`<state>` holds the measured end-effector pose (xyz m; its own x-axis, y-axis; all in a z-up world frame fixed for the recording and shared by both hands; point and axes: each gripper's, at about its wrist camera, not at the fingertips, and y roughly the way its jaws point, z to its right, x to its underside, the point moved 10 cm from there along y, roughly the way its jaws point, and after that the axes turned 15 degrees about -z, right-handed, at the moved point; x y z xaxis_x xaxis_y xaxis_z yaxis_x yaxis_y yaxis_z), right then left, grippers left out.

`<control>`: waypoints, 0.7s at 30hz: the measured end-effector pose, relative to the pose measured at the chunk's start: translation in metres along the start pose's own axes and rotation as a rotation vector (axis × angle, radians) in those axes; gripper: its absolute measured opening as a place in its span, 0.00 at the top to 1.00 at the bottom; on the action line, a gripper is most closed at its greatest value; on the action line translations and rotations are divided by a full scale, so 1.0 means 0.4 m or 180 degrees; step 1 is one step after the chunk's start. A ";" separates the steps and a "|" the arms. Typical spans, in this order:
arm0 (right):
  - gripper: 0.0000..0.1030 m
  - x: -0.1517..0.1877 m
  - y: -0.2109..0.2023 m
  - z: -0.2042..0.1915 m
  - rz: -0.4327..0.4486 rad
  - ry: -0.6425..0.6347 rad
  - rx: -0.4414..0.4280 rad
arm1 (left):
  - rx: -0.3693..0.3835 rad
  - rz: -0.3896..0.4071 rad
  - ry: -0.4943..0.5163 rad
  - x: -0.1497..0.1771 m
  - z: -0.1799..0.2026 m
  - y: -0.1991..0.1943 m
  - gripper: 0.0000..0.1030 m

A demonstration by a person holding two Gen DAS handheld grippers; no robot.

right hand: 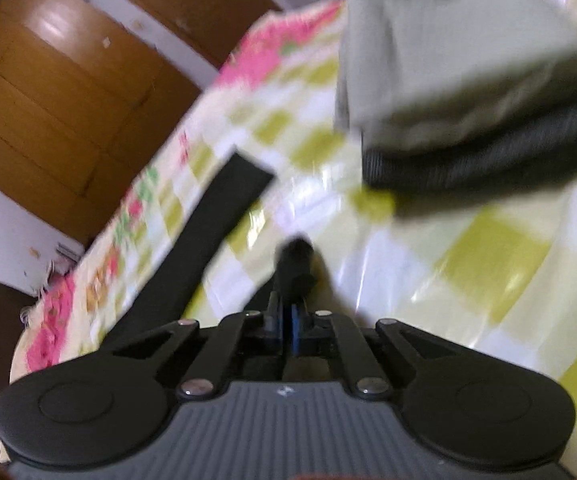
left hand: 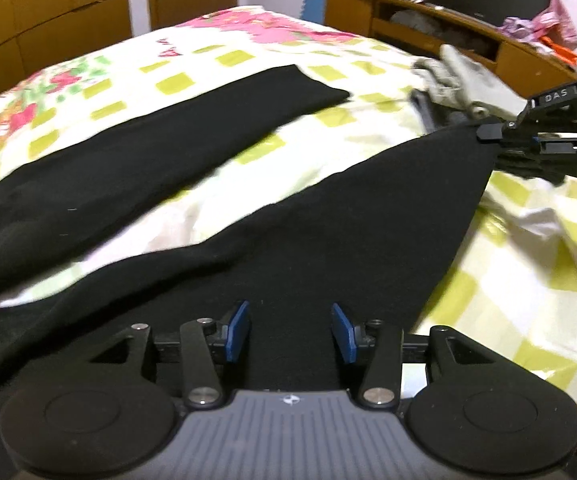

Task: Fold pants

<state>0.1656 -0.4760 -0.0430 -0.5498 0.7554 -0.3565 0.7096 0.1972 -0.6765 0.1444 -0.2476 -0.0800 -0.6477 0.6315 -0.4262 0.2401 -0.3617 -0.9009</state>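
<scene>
One black pants, right gripper pinching its hem, left gripper spread

A home bedroom: a bed under a floral, green-checked cover fills the middle of the frame, wooden wardrobe doors stand at upper left, and a cluttered wooden desk with strewn clothes sits at upper right.

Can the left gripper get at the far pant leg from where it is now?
Probably yes: the left gripper is open over the near leg, and only bare bedsheet separates it from the far leg.
</scene>
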 end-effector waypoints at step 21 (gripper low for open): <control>0.65 0.086 0.112 -0.417 -0.0251 -0.2615 0.0970 | -0.1093 0.0155 -0.0758 0.186 -0.699 -0.252 0.41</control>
<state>0.2520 -0.3368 0.0220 -0.8188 0.0348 -0.5731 0.5721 -0.0341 -0.8195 0.2741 0.0274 -0.0439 -0.7690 0.4285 -0.4743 0.4756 -0.1122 -0.8725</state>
